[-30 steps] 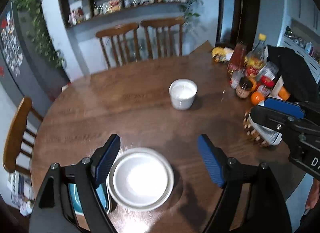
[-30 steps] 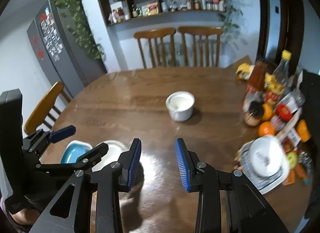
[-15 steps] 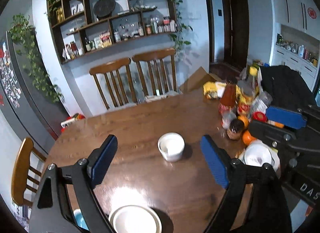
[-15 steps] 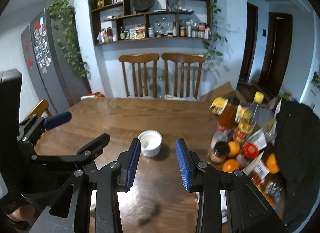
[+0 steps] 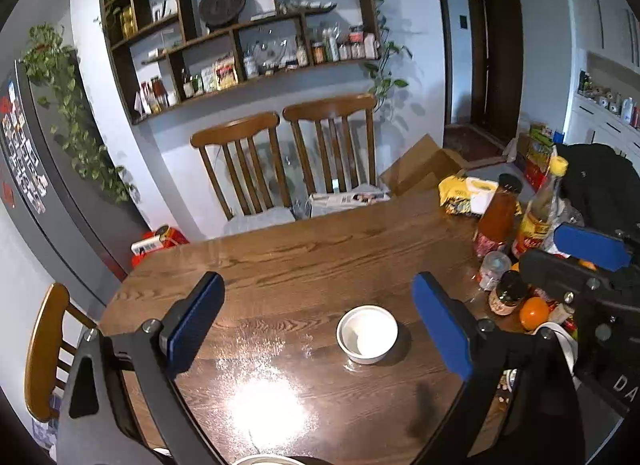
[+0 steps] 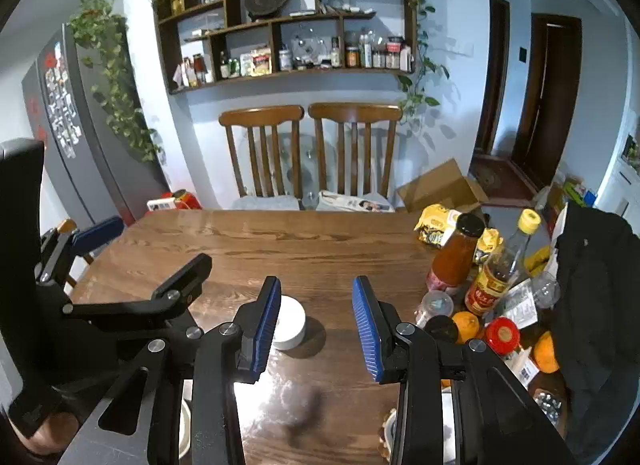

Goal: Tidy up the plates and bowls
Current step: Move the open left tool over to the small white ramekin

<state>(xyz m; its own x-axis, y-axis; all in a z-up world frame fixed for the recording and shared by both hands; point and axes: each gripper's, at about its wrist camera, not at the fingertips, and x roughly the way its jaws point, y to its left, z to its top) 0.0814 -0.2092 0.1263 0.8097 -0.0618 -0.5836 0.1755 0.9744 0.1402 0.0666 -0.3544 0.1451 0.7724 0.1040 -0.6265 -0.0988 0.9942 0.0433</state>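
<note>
Left gripper: we see its blue-padded jaws spread wide, just been opening further, nothing gripped. Right gripper: jaws partly open, empty. Beyond both, the small white round ceramic bowl sits upright on the dark brown round wooden table, apart from all pads. Right of it, a cluster of sauce bottles. Farther back, two wooden slat-back chairs.

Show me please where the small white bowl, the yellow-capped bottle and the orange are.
small white bowl (image 5: pixel 367 335): left wrist view, inner bottom.
yellow-capped bottle (image 6: pixel 495 277): right wrist view, label.
orange (image 5: pixel 533 313): left wrist view, peel.
</note>
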